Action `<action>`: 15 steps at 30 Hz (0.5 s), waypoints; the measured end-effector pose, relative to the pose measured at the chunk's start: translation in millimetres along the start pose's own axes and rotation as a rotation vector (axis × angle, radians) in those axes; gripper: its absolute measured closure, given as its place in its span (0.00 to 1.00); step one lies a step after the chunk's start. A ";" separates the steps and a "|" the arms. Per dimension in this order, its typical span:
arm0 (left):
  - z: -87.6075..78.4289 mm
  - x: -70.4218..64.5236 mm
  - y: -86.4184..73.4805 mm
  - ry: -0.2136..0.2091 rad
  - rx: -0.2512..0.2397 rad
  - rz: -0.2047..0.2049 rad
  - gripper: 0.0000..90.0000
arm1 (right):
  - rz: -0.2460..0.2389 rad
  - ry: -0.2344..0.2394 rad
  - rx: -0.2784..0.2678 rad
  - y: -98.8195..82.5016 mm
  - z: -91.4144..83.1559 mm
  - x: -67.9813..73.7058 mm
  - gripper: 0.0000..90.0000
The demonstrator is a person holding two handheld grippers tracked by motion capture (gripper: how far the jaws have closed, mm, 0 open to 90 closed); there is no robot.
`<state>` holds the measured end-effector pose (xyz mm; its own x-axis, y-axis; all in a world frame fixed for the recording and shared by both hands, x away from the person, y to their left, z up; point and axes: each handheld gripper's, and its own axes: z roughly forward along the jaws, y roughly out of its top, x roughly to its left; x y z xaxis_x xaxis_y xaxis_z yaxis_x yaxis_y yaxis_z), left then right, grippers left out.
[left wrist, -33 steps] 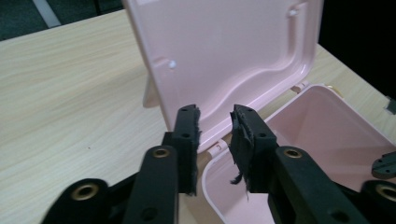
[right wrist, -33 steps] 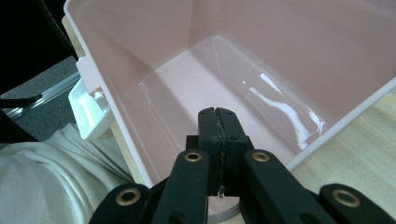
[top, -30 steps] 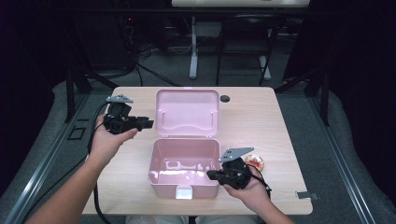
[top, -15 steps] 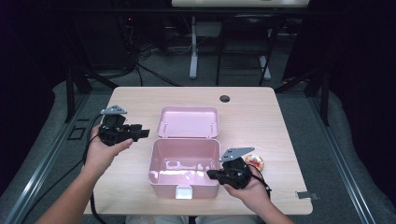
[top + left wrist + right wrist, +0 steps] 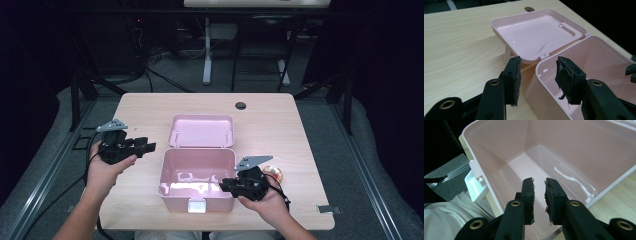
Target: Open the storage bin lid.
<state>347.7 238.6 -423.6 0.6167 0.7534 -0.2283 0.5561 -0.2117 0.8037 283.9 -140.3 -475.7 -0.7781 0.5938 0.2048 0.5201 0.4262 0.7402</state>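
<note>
A pink plastic box stands open on the wooden table, and its lid lies tipped back behind it. My left gripper hovers left of the box, open, having spread its jaws wider within the last second. In the left gripper view the gripper has nothing between its jaws, with the lid and the box's corner beyond. My right gripper sits at the box's front right rim. In the right gripper view its jaws have just been opening a little and reach empty over the inside of the box.
A small round orange thing lies on the table behind my right hand. The box's white latch points at the table's front edge. A cable hole sits near the far edge. Dark floor and stands surround the table.
The lid has gone from upright to lying back behind the box. My left gripper let go of it and moved left and down. The right hand stayed put.
</note>
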 end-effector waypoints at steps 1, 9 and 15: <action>-0.3 0.8 -1.4 -0.003 -0.003 -0.003 0.62 | 0.000 0.001 -0.001 1.0 -1.1 0.3 0.85; -3.5 1.3 -9.9 0.023 0.032 0.030 0.62 | -0.008 -0.014 -0.013 9.3 -11.0 -1.3 0.80; -7.1 -1.7 -18.0 0.004 0.071 0.065 0.59 | 0.007 -0.010 -0.005 14.2 -16.9 -4.0 0.77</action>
<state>332.7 245.5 -433.8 0.6509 0.7389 -0.1742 0.5530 -0.3042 0.7756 288.4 -148.1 -455.2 -0.7705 0.6040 0.2036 0.5239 0.4182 0.7420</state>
